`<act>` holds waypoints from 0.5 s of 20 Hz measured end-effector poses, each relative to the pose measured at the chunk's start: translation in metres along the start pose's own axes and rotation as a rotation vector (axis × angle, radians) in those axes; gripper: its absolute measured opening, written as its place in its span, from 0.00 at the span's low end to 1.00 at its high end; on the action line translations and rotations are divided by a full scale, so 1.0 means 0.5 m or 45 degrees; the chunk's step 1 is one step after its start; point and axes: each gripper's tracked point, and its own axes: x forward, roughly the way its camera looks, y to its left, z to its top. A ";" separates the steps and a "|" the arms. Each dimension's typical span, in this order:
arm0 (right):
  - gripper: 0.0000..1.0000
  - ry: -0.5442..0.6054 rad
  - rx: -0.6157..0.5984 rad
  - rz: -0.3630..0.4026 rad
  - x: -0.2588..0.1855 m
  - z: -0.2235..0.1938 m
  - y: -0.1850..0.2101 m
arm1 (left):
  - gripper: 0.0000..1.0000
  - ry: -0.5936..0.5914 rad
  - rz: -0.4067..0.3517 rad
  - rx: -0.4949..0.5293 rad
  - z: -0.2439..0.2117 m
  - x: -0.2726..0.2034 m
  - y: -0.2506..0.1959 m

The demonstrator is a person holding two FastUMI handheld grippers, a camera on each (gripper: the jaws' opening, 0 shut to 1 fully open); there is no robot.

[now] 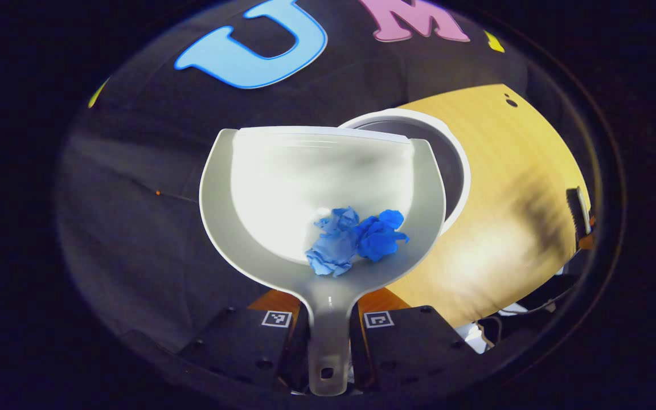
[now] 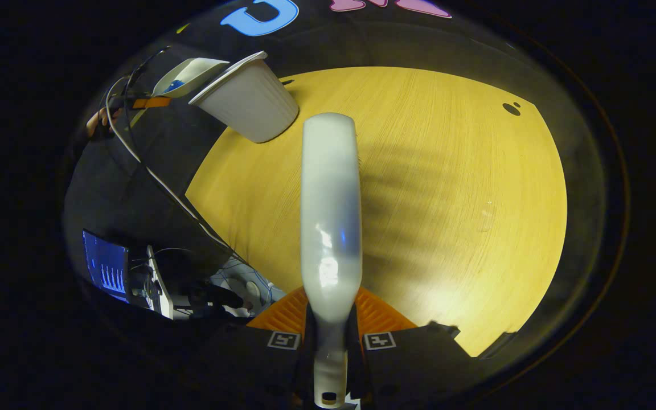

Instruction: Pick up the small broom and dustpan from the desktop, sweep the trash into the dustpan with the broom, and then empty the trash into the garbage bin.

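In the left gripper view my left gripper (image 1: 328,319) is shut on the handle of a white dustpan (image 1: 259,216). Two crumpled blue paper scraps (image 1: 356,236) lie at the pan's back, near the handle. The pan's front lip sits over the rim of a white garbage bin (image 1: 453,165) that stands at the desk's edge. In the right gripper view my right gripper (image 2: 331,330) is shut on the handle of the white broom (image 2: 331,199), held above the wooden desktop (image 2: 447,188). Farther off, at the upper left, are the bin (image 2: 248,99) and the dustpan (image 2: 188,77) beside it.
The yellow wooden desktop (image 1: 510,188) ends near the bin, with dark cloth beyond. A screen and cables (image 2: 134,267) lie below the desk's left edge in the right gripper view. A small dark hole (image 2: 511,108) marks the desk's far side.
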 end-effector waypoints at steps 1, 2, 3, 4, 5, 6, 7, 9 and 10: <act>0.27 -0.014 -0.001 -0.004 -0.002 -0.004 -0.003 | 0.30 0.022 0.017 0.080 0.009 -0.004 0.005; 0.26 -0.030 0.000 0.002 -0.003 -0.008 -0.003 | 0.30 0.038 0.041 0.132 0.008 -0.015 0.008; 0.27 -0.028 0.005 0.014 -0.008 -0.019 0.000 | 0.29 0.051 0.051 0.182 0.016 -0.020 0.010; 0.27 -0.027 0.012 0.028 -0.009 -0.024 0.001 | 0.30 0.070 0.058 0.213 0.016 -0.026 0.015; 0.26 -0.032 0.020 0.035 -0.010 -0.025 -0.001 | 0.30 0.081 0.060 0.244 0.017 -0.029 0.016; 0.22 -0.030 0.030 0.038 -0.006 -0.026 -0.004 | 0.30 0.094 0.071 0.275 0.018 -0.031 0.020; 0.26 -0.034 0.043 0.039 -0.003 -0.026 -0.010 | 0.30 0.105 0.089 0.308 0.017 -0.030 0.025; 0.26 -0.041 0.082 0.040 0.001 -0.027 -0.021 | 0.29 0.135 0.148 0.383 0.029 -0.038 0.024; 0.26 -0.049 0.100 0.044 -0.001 -0.026 -0.024 | 0.29 0.145 0.167 0.414 0.032 -0.040 0.024</act>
